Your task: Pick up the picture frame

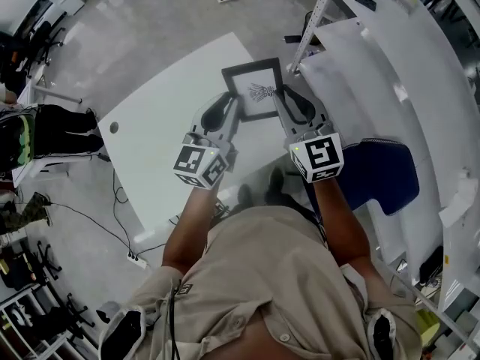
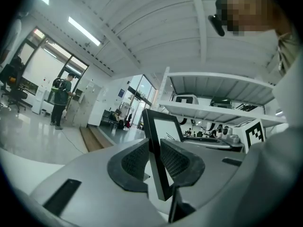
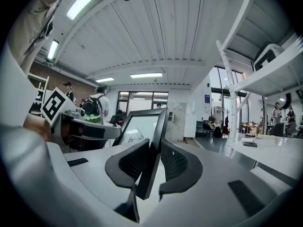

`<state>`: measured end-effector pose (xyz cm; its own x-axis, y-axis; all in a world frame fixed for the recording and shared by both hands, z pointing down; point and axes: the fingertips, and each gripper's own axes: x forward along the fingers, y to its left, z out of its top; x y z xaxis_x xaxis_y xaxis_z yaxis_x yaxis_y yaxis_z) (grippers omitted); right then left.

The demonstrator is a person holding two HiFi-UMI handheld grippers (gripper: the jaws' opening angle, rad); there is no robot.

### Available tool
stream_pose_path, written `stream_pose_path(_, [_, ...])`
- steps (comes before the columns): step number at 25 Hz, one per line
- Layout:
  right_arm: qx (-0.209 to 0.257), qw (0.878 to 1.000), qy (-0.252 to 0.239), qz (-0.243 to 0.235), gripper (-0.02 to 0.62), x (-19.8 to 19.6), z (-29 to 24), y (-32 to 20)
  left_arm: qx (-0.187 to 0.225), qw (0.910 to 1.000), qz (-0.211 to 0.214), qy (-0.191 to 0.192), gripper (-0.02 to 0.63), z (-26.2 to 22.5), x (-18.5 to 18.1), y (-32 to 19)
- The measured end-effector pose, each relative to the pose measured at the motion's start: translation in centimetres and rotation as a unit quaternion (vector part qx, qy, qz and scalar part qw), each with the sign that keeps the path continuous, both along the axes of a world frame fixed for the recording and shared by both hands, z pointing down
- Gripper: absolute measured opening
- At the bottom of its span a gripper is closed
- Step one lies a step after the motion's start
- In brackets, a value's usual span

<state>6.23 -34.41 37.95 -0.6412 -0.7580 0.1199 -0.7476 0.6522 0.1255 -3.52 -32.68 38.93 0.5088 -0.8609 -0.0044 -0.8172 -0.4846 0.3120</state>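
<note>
1. You are clamping the frame [image 1: 255, 88] from both sides. The left gripper [image 1: 227, 105] is pinching its left edge and the right gripper [image 1: 286, 96] its right edge. In each gripper view the jaws are sitting narrow, with the frame's edge squeezed between the pads.
2. The frame is holding a white sheet with a small dark sketch [image 1: 262, 91] at its centre.
3. The frame is showing in the upper middle of the head view, over the far corner of the table [image 1: 165, 141]. Whether it is touching the table, you cannot tell.
4. The table is standing on a grey, mottled floor [image 1: 150, 21]. White shelving [image 1: 390, 66] is running down the right side, and a blue chair [image 1: 390, 171] is sitting just below it.
5. In the left gripper view a person [image 2: 59, 100] is standing far off at the left, in a bright hall with strip lights.
6. The frame is looking black, thin and rectangular with square corners. The pads [image 2: 176, 162] are looking dark, rounded and finely ribbed. The table top is looking smooth, white and round-cornered.
</note>
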Motion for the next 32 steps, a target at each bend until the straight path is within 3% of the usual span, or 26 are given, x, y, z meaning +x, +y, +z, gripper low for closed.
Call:
stream_pose_path(13, [0.047, 0.999, -0.015, 0.006, 0.084, 0.8, -4.6, 2.8, 0.060, 0.9980, 0.016, -0.014, 0.080, -4.8, 0.7, 2.5])
stream_pose_path(32, [0.062, 0.998, -0.014, 0.007, 0.084, 1.1, -6.4, 4.6, 0.075, 0.9968, 0.019, -0.017, 0.080, -6.2, 0.9, 4.2])
